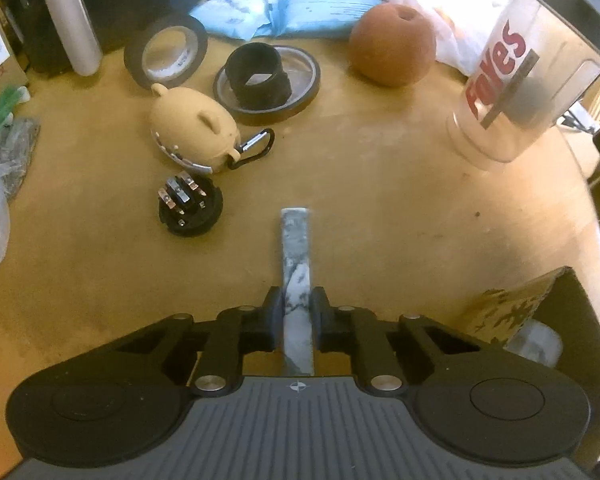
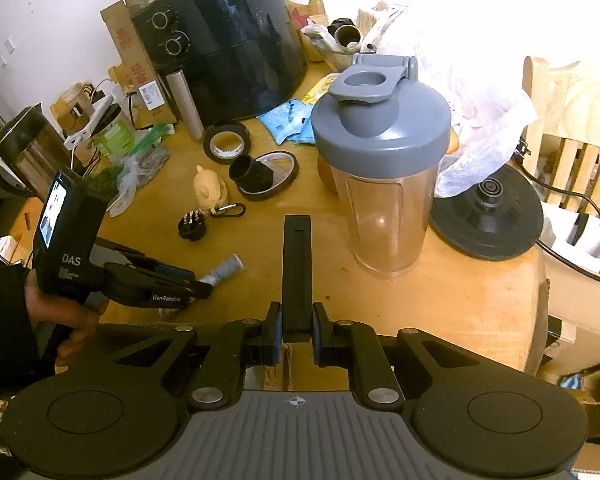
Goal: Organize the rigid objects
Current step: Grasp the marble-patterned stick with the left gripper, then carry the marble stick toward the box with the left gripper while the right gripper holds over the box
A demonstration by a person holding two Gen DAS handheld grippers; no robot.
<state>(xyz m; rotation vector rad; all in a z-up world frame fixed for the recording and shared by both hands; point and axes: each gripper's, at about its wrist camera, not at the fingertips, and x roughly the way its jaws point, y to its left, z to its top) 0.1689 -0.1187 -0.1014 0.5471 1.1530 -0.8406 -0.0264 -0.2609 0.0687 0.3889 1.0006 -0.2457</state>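
My left gripper [image 1: 297, 312] is clamping a marbled bar [image 1: 296, 256] near the table's [image 1: 380, 216] front edge; my right gripper [image 2: 297, 330] is pinching a black bar [image 2: 297, 264]. Both seem stiff, light, slick; I'm holding them at their near ends.

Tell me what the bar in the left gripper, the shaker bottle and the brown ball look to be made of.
Bar: white with grey veining, smooth; looks like marble or a marbled resin, can't tell which.
Shaker bottle: clear, glossy plastic body, see-through with reflections, under a matte grey plastic lid.
Brown ball: dull, slightly rough reddish-brown surface with a hole; possibly clay or cork, unsure.
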